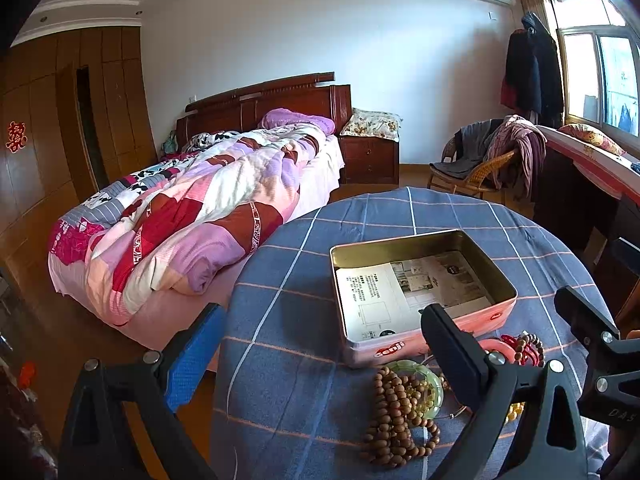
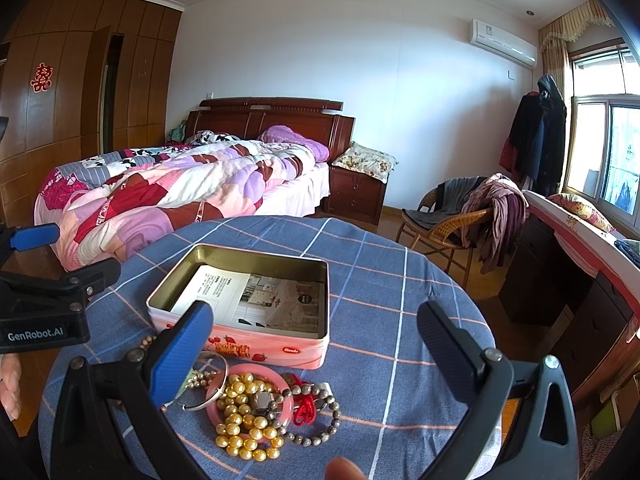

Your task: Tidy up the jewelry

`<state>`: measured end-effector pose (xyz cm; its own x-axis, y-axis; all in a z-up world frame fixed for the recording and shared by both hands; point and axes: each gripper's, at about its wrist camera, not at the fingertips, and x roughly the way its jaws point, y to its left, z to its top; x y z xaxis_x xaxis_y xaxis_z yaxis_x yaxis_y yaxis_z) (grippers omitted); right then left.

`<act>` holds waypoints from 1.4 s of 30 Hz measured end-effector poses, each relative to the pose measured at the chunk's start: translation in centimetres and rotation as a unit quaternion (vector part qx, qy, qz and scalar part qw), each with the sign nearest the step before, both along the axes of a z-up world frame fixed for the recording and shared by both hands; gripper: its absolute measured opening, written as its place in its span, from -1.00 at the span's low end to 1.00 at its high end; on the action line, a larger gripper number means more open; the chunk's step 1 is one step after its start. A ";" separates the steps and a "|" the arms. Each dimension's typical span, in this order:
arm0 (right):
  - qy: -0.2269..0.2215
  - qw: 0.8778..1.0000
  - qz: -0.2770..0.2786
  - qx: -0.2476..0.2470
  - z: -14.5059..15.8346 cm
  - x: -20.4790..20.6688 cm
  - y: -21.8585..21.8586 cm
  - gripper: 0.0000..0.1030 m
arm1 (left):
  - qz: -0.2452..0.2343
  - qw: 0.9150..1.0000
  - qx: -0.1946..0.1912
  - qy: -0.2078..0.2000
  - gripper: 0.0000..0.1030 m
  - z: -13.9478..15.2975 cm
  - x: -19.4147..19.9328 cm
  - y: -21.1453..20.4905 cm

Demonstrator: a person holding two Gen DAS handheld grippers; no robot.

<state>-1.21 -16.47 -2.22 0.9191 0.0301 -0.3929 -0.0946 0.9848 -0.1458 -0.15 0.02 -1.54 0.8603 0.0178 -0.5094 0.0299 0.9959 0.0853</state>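
Note:
An open pink tin (image 1: 424, 344) (image 2: 280, 346) with a paper leaflet inside stands on a round table with a blue checked cloth (image 1: 288, 280) (image 2: 380, 280). In front of it lies a heap of jewelry: a brown wooden bead strand (image 1: 394, 420), a green bangle (image 1: 434, 384), a pink bangle (image 2: 214, 406), gold pearls (image 2: 244, 420), a red cord (image 2: 306, 410), a grey bead bracelet (image 2: 316, 436) and a silver bangle (image 2: 208, 396). My left gripper (image 1: 320, 344) is open above the table's left edge. My right gripper (image 2: 316, 336) is open and empty above the heap.
A bed with a patchwork quilt (image 1: 192, 208) (image 2: 168, 196) stands behind the table. A wicker chair with clothes (image 2: 452, 216) and a desk (image 2: 580, 260) stand to the right. The left gripper's body (image 2: 44, 304) shows at the right wrist view's left edge.

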 end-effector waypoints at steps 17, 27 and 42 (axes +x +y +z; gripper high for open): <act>0.002 1.000 0.000 -0.002 -0.4 0.0 0.0 1.00 | 0.002 1.000 0.002 0.008 0.90 -0.3 0.2 0.0; 0.007 1.000 0.001 -0.001 -1.2 0.0 0.1 1.00 | 0.001 1.000 0.004 0.015 0.91 -0.7 0.4 -0.1; 0.090 0.995 -0.036 -0.007 -6.3 0.6 -3.5 0.91 | -0.065 0.991 -0.015 0.116 0.18 -5.7 2.1 -1.9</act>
<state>-0.61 -19.96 -8.54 0.8331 -0.0399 -0.5516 -0.0497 0.9879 -0.1466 1.96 -1.87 -7.22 0.7141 -0.1046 -0.6922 0.1741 0.9842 0.0309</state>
